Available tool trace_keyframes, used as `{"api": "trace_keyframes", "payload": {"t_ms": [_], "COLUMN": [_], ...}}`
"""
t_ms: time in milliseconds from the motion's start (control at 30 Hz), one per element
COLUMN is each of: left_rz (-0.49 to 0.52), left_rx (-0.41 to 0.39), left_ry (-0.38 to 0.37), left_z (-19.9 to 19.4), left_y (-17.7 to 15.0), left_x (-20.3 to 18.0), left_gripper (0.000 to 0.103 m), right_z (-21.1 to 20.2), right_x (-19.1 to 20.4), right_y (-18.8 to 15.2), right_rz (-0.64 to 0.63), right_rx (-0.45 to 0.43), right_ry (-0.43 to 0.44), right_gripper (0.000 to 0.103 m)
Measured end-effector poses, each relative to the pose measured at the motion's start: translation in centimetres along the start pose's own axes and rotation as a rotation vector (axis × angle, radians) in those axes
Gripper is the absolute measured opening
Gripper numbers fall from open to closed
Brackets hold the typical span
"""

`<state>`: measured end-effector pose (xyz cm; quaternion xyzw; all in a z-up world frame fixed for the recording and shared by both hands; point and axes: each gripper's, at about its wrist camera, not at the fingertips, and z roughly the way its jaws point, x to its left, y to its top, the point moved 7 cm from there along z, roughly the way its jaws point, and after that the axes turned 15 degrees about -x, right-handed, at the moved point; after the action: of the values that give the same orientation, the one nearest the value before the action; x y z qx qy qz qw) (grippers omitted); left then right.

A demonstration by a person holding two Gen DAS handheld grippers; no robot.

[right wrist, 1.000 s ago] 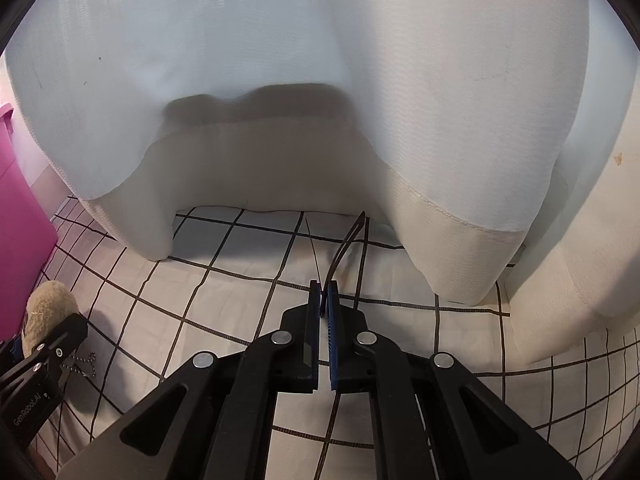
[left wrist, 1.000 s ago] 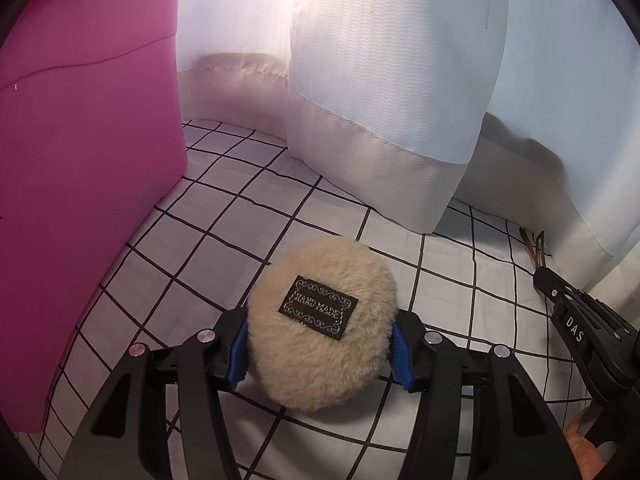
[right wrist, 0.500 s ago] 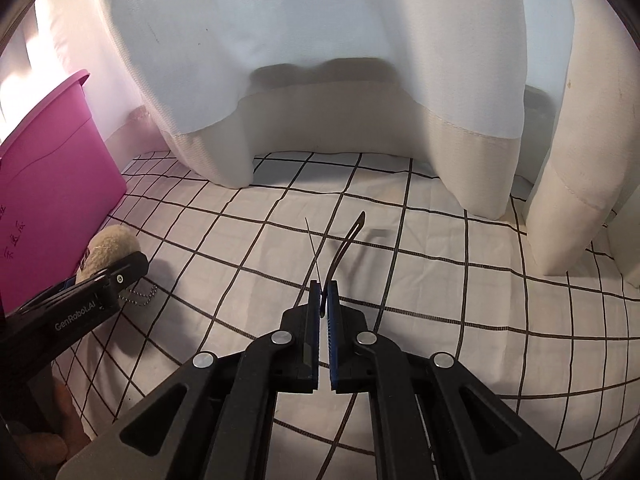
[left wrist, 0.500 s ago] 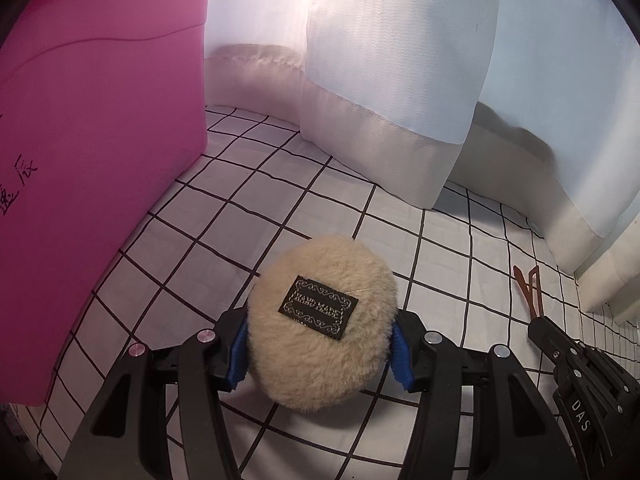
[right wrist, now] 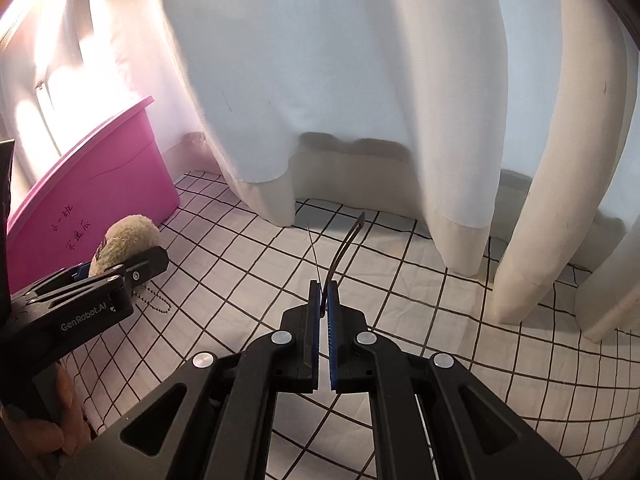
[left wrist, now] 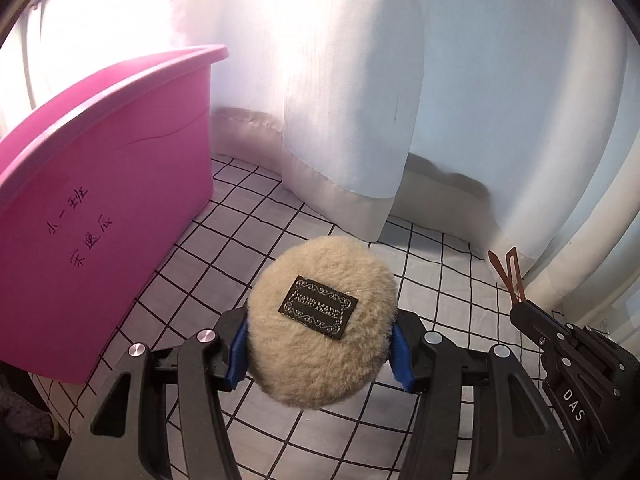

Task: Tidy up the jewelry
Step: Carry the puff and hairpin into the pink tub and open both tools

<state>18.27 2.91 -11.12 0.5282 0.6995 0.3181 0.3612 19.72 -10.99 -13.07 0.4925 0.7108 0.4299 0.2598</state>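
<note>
L gripper point(left wrist: 320, 350), jaws clamped on fluffy pom-pom charm point(left wrist: 322, 320), hovers beside pink bin point(left wrist: 100, 200); R gripper point(right wrist: 323, 292) pinches hair clip point(right wrist: 346, 246), farther off.

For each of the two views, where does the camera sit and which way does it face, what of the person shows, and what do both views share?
Left wrist: sits on the left gripper, facing down and forward over the fluffy pouch it clamps, toward the pink bin and curtain; no body part shows.
Right wrist: sits on the right gripper, shut on a thin hair clip, facing the curtain; a hand shows at lower left.
Shared: pouch, bin, curtain, checked cloth, each other's gripper.
</note>
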Motion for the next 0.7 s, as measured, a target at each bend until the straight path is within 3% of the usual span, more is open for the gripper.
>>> {"api": "trace_keyframes", "payload": {"t_ms": [333,700], "left_rz": [-0.035,-0.070], "left_rx": [-0.166,-0.276], "left_ry": [0.124,0.293], "left_z": [-9.2,-14.8], "left_y": [6.9,11.1], "left_x": [2.0,10.0], "left_gripper": [0.054,0.054], "right_z": [-5.3,-7.2], "right_x": [4.4,15.1], "right_y": [8.0,13.4], "right_rz": [-0.115,-0.192], "right_rx": [-0.114,-0.188], "right_ry": [0.173,0.388], "right_gripper": [0.004,0.004]}}
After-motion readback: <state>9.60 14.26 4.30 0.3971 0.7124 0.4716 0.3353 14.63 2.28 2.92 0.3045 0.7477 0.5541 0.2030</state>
